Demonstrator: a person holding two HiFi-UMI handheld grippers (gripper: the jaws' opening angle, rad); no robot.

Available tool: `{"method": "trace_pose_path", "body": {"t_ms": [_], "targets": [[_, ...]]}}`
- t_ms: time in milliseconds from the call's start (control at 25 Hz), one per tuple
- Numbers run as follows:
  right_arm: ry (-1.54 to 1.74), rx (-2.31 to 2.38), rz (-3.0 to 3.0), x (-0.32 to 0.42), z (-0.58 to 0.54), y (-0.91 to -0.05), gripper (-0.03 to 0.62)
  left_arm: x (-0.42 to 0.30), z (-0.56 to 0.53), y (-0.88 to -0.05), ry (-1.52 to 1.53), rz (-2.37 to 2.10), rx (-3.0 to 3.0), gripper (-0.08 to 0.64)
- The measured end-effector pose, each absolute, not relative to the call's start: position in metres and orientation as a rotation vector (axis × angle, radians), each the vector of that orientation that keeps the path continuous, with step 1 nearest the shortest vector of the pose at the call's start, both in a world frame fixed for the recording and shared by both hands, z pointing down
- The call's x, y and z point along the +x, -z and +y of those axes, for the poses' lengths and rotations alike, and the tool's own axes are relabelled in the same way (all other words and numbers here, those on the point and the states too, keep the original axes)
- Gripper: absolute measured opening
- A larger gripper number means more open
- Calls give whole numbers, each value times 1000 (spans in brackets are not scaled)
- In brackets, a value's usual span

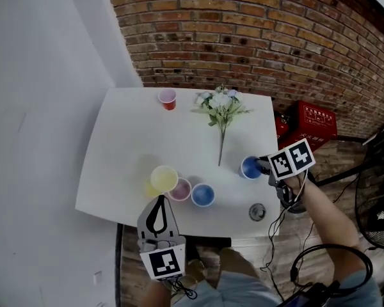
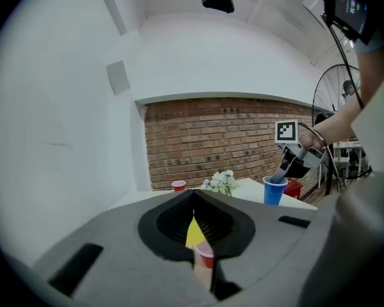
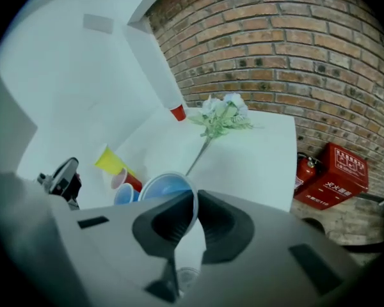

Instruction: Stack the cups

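Now right tongs [image 3: 192, 217] tight on empty blue cup [image 3: 161, 187] rim.

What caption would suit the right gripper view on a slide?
Right hand-held gripper pinching a blue cup by its rim; other cups and flowers on the white table.

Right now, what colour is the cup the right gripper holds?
A blue cup, clearest in the left gripper view.

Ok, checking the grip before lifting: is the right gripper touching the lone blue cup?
Touching: the right gripper pinches the rim of the lone blue cup, seen plainly in the right gripper view.
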State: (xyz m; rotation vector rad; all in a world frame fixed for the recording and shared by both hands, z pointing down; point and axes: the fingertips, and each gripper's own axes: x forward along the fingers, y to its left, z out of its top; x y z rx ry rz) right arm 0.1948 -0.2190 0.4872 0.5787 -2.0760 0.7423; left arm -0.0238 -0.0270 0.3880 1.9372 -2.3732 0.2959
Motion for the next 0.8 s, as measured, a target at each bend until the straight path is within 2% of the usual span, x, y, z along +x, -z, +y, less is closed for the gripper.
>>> {"method": "trace_pose_path", "body": {"t_ms": [320,800], "targets": [[-764,366,-2146,122,-171,-439,28,-45,1,-375,-258,-2423,1889,9],[-721,223,-2120,55,-121,-438,28,-90,48,-376,-197,-2503,1766,9]]}}
